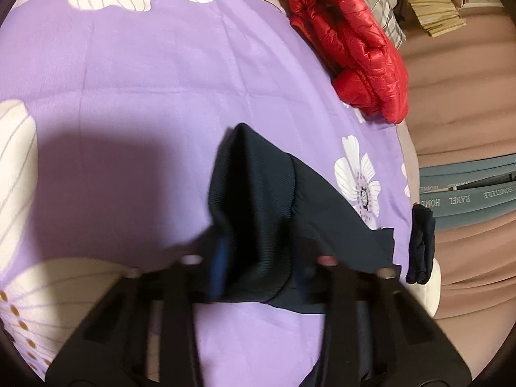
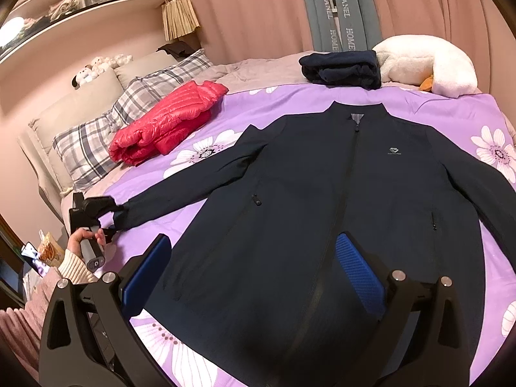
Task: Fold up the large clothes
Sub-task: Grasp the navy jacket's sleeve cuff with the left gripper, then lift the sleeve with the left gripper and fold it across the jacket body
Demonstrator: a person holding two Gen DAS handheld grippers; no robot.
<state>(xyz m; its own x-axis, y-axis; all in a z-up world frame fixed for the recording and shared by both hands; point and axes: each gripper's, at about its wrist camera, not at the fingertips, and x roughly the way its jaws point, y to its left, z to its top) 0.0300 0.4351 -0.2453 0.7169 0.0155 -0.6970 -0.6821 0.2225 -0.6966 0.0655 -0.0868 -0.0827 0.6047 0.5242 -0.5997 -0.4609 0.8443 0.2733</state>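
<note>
Right tongs (image 2: pixel 254 277) hover directly over the hem of the navy jacket (image 2: pixel 338 193), jaws spread wide, nothing between the blue pads (image 2: pixel 358 271). The jacket lies face up on the bed's purple floral duvet (image 2: pixel 477 232), zipped, its long axis running straight away from these tongs toward the collar. Out at the side, the left tongs (image 1: pixel 258 267) have the ribbed sleeve cuff (image 1: pixel 251 200) pinched between closed jaws. That sleeve points outward, so folding it means carrying it inward across the chest; the left is the nearer one. Farther off: 1 folded red puffer jacket (image 2: pixel 167 122).
</note>
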